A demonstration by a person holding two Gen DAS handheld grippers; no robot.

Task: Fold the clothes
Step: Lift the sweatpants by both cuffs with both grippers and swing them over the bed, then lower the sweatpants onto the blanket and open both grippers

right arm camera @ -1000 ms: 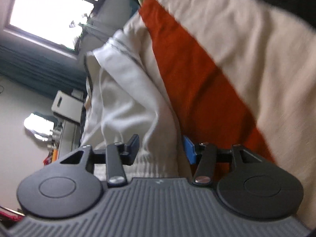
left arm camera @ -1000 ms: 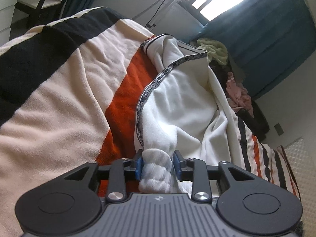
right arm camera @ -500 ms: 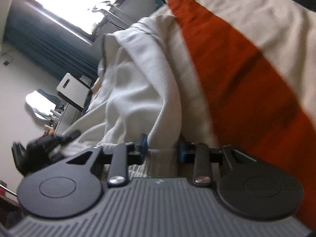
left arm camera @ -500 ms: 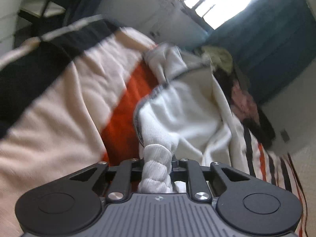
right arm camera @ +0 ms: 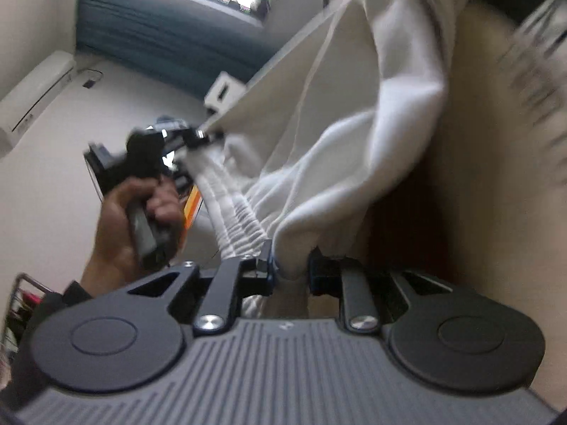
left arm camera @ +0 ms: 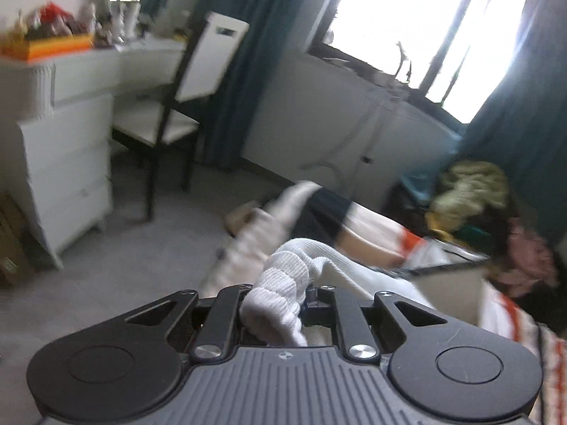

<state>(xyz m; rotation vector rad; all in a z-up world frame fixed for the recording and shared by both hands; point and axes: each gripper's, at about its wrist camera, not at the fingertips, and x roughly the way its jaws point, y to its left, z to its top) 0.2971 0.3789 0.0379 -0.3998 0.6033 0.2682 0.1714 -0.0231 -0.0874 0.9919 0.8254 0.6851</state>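
A white sweatshirt (right arm camera: 336, 163) with a ribbed hem (right arm camera: 230, 205) hangs stretched between my two grippers above the striped blanket (right arm camera: 478, 141). My left gripper (left arm camera: 276, 294) is shut on a bunched end of the ribbed hem (left arm camera: 283, 279), with the rest of the sweatshirt (left arm camera: 354, 272) trailing right toward the blanket (left arm camera: 372, 226). My right gripper (right arm camera: 290, 265) has its jaws closing, and its pads pinch a fold of white cloth. In the right wrist view, a hand (right arm camera: 120, 226) holds the left gripper (right arm camera: 191, 138) at the hem's far end.
A white dresser (left arm camera: 63, 163) and a black-framed chair (left arm camera: 177, 106) stand on the grey floor at the left. A heap of clothes (left arm camera: 471, 191) lies at the bed's far right, under the window with teal curtains (left arm camera: 248, 35). An air conditioner (right arm camera: 32, 88) hangs on the wall.
Both grippers closed on the sweatshirt's hem and lifted it off the blanket. The left view swung from the bed toward the room; the hem now stretches between the two grippers.
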